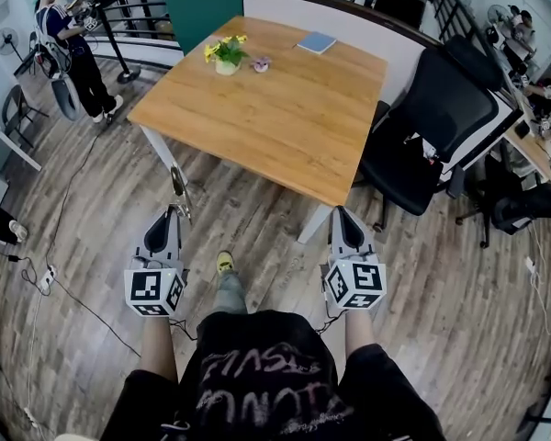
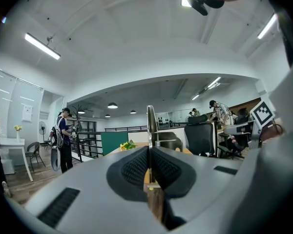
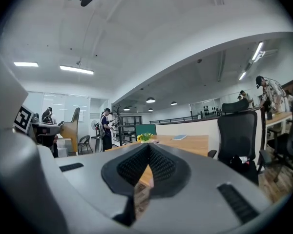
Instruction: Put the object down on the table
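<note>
My left gripper [image 1: 172, 211] is shut on a thin metal utensil [image 1: 178, 191] that sticks out forward past its tips, over the wooden floor short of the table. In the left gripper view the utensil [image 2: 150, 123] stands up edge-on from the closed jaws [image 2: 149, 147], with what looks like a wooden part low in the gap. My right gripper [image 1: 338, 211] is shut with nothing in it, and its pads meet at the tips [image 3: 149, 146]. The wooden table [image 1: 285, 118] lies ahead of both grippers, its near edge just beyond them.
On the table's far side stand a small pot of yellow flowers [image 1: 226, 55], a small purple thing [image 1: 261, 63] and a blue book [image 1: 316, 42]. A black office chair [image 1: 432, 127] stands at the table's right. A person [image 1: 69, 44] stands far left. Cables and a power strip [image 1: 46, 278] lie on the floor at left.
</note>
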A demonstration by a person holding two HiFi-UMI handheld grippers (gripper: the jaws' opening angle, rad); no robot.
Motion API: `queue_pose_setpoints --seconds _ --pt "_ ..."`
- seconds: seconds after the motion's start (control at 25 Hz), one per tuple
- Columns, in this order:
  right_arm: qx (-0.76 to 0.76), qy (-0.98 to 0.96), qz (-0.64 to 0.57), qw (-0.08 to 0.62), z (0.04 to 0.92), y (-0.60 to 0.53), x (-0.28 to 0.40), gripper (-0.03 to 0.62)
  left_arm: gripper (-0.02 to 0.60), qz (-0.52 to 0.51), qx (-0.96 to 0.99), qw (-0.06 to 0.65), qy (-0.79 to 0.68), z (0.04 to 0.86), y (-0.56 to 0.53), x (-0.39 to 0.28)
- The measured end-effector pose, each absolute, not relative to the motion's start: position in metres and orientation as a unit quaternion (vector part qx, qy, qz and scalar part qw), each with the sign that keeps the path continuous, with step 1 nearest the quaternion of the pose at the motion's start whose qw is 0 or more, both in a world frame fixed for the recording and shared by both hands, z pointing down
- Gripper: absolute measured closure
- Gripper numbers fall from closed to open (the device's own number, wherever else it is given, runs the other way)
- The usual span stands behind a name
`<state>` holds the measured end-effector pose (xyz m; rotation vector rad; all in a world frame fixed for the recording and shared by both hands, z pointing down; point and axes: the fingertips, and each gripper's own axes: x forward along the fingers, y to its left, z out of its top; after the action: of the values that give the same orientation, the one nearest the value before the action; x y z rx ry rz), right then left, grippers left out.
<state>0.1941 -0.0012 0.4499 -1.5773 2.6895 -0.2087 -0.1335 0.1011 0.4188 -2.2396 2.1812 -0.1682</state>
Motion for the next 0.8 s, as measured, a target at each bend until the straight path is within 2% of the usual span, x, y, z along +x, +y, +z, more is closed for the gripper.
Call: queue_pose_setpoints --seconds 0.32,0.8 --pt "-0.515 0.854 -0.067 0.012 0.461 -0.080 0.151 0.589 0.566 -0.060 -0.730 0.002 0.681 0.429 0.012 -0.175" --pt "-0.539 0.838 -0.081 0.009 0.448 -0.224 0.056 0.589 0.566 -0.060 -0.753 -0.024 0.655 0.427 -0.157 -0.275"
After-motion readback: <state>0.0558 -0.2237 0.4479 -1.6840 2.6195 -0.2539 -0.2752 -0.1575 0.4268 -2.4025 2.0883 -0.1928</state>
